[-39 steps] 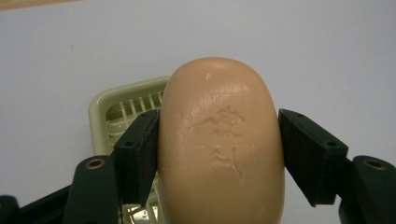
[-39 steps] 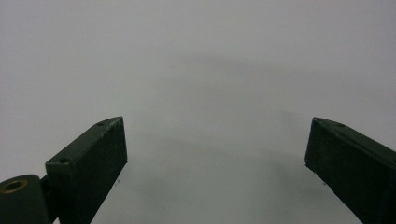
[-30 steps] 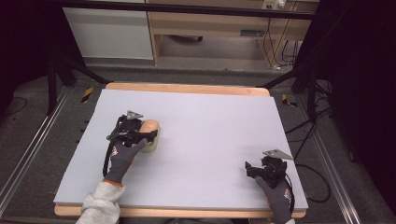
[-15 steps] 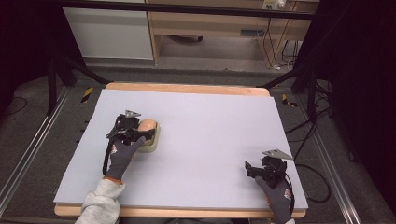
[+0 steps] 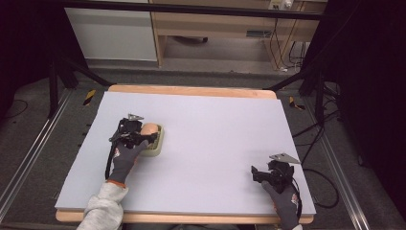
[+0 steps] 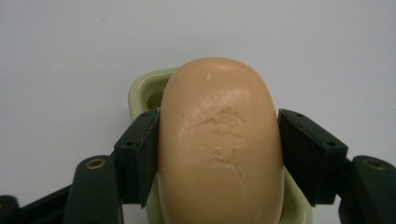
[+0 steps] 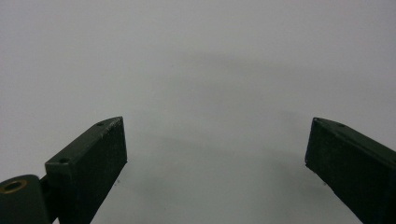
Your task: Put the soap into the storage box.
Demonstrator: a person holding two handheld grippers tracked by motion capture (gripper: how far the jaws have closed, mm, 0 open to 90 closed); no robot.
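Barely anything shifts: the left gripper [image 5: 143, 136] stays clamped, its jaws pinching the tan soap bar [image 6: 219, 140] by its sides, right over the pale green soap dish [image 6: 144, 91] on the surface [image 5: 215, 124]. Seating looks almost finished; release remains. Right gripper [image 5: 256, 173] idles, jaws spread, well apart.

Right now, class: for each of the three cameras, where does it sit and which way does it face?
High view: above the person's side, facing forward and down on the table; both gloved hands and the sleeve enter from the bottom.
Left gripper view: rides the left gripper, looking along its jaws, shut on the soap over the dish.
Right gripper view: rides the right gripper, looking along its open jaws at bare table.
Shared: high view also shows the soap, dish, left gripper and right gripper.
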